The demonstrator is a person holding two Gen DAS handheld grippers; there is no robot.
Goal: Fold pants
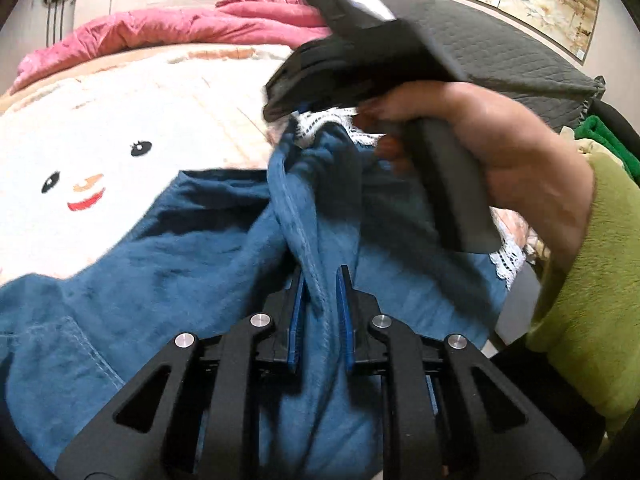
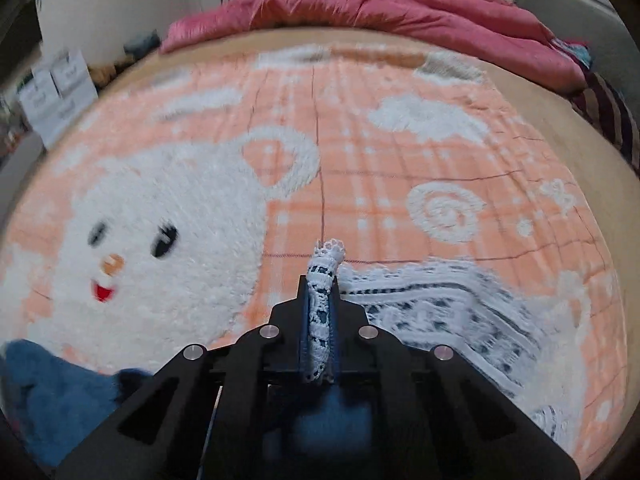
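The bed's peach bear blanket [image 2: 360,152] carries blue lace-trimmed pants [image 1: 192,248] — pink quilt [image 2: 420,12] behind.

Blue pants [image 1: 168,248] with white lace hem [image 2: 432,300], rumpled on bed

Pants [image 1: 192,240] seen in blue, hem trimmed with white lace [image 2: 324,312]. Bed blanket [image 2: 360,168] patterned peach plaid with white bear face. Duvet [image 2: 400,12] pink. Sleeve [image 1: 600,280] lime green.

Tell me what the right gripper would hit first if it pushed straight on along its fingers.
Probably the peach bear-print blanket: the right gripper, shut on the pants' lace hem, points down at it just beyond the lace. Depth is uncertain.
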